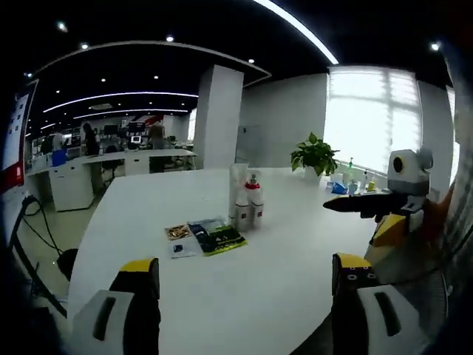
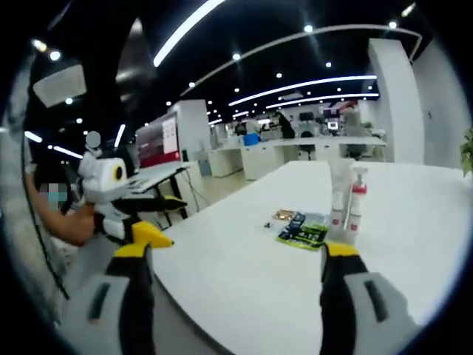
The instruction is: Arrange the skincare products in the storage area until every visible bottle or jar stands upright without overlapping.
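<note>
Both claws – left gripper [image 1: 244,285], right gripper [image 2: 236,277] – gaping wide, holding nothing. Bottles [image 1: 246,196] clustered upright mid-table [image 1: 222,296] beside flat packets [image 1: 207,237], well ahead – roughly equally far from either.

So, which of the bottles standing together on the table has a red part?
The pump bottle on the outer side of the cluster: it has a red collar under its white pump head. The taller bottle beside it looks plain white.
</note>
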`<state>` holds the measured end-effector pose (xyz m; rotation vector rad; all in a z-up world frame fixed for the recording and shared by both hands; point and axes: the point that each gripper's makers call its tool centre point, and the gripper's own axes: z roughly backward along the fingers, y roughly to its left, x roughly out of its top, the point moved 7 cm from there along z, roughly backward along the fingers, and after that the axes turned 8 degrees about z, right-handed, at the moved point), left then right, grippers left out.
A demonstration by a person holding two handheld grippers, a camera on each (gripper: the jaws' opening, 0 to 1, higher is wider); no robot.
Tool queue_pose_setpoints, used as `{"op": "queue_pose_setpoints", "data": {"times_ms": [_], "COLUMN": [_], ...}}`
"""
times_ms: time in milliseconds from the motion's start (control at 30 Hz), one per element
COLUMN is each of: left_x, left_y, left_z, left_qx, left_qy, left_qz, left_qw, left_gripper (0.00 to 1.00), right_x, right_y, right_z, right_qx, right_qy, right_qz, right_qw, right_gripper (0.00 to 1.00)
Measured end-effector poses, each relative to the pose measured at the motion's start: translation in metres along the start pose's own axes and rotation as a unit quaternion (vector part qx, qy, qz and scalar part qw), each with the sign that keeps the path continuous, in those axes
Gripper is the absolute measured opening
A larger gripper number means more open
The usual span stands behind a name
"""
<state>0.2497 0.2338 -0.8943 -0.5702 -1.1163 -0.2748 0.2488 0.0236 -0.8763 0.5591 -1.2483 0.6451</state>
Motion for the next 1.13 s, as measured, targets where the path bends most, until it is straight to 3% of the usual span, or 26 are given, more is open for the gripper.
{"op": "queue_pose_setpoints", "data": {"times_ms": [633,1000,1133], "left_x": [-0.003,-0.005,-0.011], "left_y": [-0.004,-0.001,-0.002], "left_z": [-0.001,-0.002,-0.004], "left_qx": [-0.013,-0.012,-0.01], "left_qy": [0.004,0.012,0.031], "left_qz": [0.001,0.018,0.014], "left_qw": [0.9999,0.9997,0.9994], "left_gripper": [1.0,1.0,1.0], "right_x": [0.004,0.001,-0.002], "right_y": [-0.005,-0.002,-0.002], "right_z": [0.001,-0.002,-0.002], "right_qx": [-0.018,-0.013,-0.014], "right_qy": [-0.02,-0.006,0.003], "right_qz": [-0.02,-0.013,-0.017], "right_qw": [0.9994,0.9998,0.9997], "right_gripper": [0.97,0.97,0.96]}}
